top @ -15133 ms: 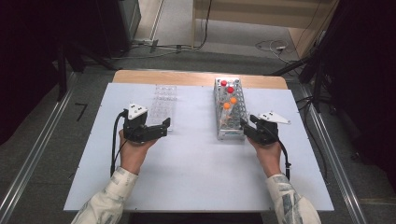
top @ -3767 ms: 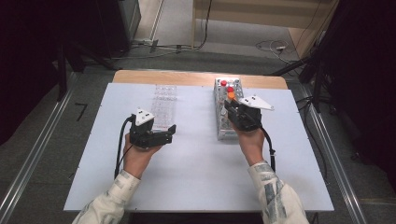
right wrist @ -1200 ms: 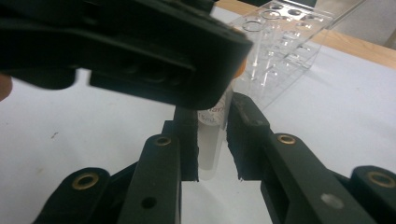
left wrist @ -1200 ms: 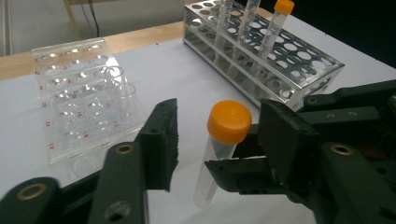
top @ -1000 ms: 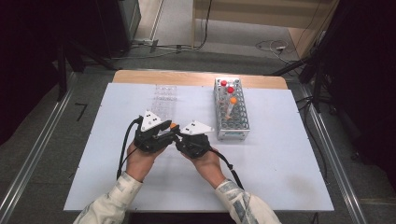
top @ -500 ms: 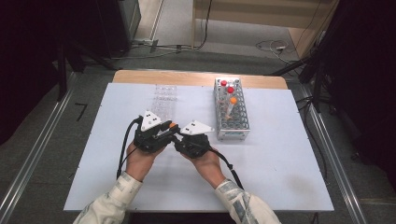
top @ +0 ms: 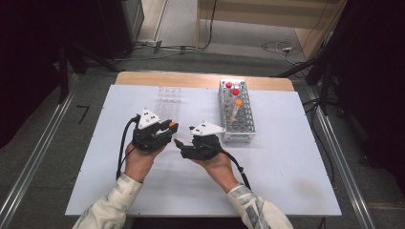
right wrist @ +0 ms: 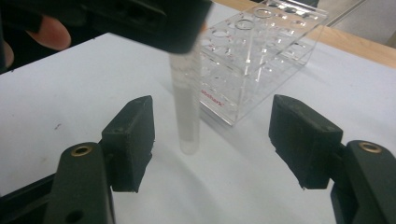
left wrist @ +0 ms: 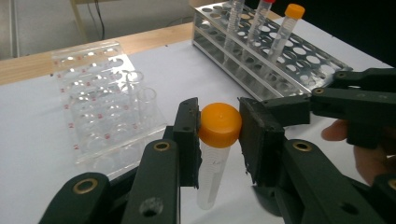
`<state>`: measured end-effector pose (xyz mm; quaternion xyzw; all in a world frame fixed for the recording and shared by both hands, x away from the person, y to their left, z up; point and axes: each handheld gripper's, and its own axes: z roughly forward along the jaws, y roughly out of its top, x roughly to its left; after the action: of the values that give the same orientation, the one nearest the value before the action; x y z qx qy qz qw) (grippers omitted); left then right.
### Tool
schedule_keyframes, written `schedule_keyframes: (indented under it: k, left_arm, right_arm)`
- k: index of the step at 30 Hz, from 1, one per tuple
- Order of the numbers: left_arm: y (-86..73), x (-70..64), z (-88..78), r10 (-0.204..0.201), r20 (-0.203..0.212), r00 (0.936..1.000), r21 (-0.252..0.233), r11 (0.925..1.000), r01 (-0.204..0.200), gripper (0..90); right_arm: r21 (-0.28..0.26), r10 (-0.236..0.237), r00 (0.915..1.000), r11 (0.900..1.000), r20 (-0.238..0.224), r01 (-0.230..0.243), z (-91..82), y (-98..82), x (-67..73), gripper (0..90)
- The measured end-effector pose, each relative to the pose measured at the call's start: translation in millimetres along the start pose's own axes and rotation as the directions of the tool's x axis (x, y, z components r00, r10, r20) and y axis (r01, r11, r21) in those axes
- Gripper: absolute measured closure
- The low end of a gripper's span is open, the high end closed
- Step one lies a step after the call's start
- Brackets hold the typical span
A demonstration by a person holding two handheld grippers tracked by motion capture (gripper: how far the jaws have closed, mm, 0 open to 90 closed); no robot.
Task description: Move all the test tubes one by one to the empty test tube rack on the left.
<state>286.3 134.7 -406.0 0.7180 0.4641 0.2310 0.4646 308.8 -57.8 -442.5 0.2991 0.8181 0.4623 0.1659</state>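
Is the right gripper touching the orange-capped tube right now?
Apart. In the right gripper view, the right gripper has just been opening, and bare table shows between each pad and the orange-capped tube, which the left gripper holds by its cap.

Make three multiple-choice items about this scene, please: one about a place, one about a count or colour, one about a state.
1. Where does the clear plastic rack stand?
A. left of the metal rack
B. right of it
C. on top of it

2. What colour is the cap of the tube in the left gripper?
A. red
B. orange
C. blue

3. How are the jaws of the right gripper?
A. shut on the tube
B. shut on nothing
C. open

Answers:
1 A, the high view shows the clear rack to the left.
2 B, the left gripper view shows an orange cap between the pads.
3 C, its pads stand apart from the tube; they have just been opening.
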Motion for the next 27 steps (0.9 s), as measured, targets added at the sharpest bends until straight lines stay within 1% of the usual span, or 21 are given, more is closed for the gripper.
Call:
schedule_keyframes:
  k: [2, 4, 6, 11, 13, 16, 19, 21, 27]
  left_arm:
    - [2.4, 3.6, -3.0, -0.013, -0.015, 0.9998, -0.003, 0.9999, 0.013, 70.4]
    - [6.1, 7.1, -6.5, -0.016, -0.023, 0.9996, -0.006, 0.9998, 0.016, 70.5]
    - [10.3, 9.8, -10.0, -0.018, -0.034, 0.9993, -0.021, 0.9996, 0.017, 70.4]
    - [20.8, 19.5, -16.7, -0.033, -0.061, 0.9976, -0.049, 0.9983, 0.030, 70.5]
    - [25.5, 23.4, -17.7, -0.031, -0.070, 0.9970, -0.047, 0.9985, 0.028, 70.4]
    - [33.7, 27.1, -16.5, -0.019, -0.090, 0.9957, -0.041, 0.9990, 0.016, 70.5]
    - [41.4, 32.6, -13.9, -0.029, -0.092, 0.9953, -0.043, 0.9987, 0.025, 70.5]
    - [45.5, 35.9, -11.6, -0.032, -0.100, 0.9944, -0.041, 0.9988, 0.028, 70.5]
    - [53.8, 44.0, -1.2, -0.050, -0.115, 0.9921, -0.043, 0.9981, 0.045, 70.5]
  right_arm:
    - [-0.004, 0.005, 1.0000, 1.000, 0.005, -0.005, -3.3, 0.1, -3.2, 29.3]
    - [-0.010, 0.013, 0.9999, 1.000, 0.011, -0.012, -6.3, 0.1, -6.0, 29.3]
    - [-0.009, 0.016, 0.9997, 1.000, 0.016, -0.016, -8.6, 0.2, -7.6, 29.3]
    - [-0.004, 0.008, 0.9997, 1.000, 0.024, -0.008, -10.1, -0.3, -9.3, 29.3]
    - [-0.004, 0.007, 0.9997, 1.000, 0.024, -0.007, -9.9, -0.4, -9.5, 29.3]
    - [-0.003, 0.012, 0.9997, 1.000, 0.022, -0.012, -9.3, -0.5, -9.6, 29.3]
    - [-0.001, 0.012, 0.9997, 1.000, 0.023, -0.012, -8.9, -0.7, -9.8, 29.5]
    - [-0.001, 0.010, 0.9996, 1.000, 0.027, -0.010, -9.1, -1.1, -9.8, 29.7]
    - [0.002, 0.012, 0.9996, 1.000, 0.026, -0.012, -9.9, -2.6, -11.0, 30.0]
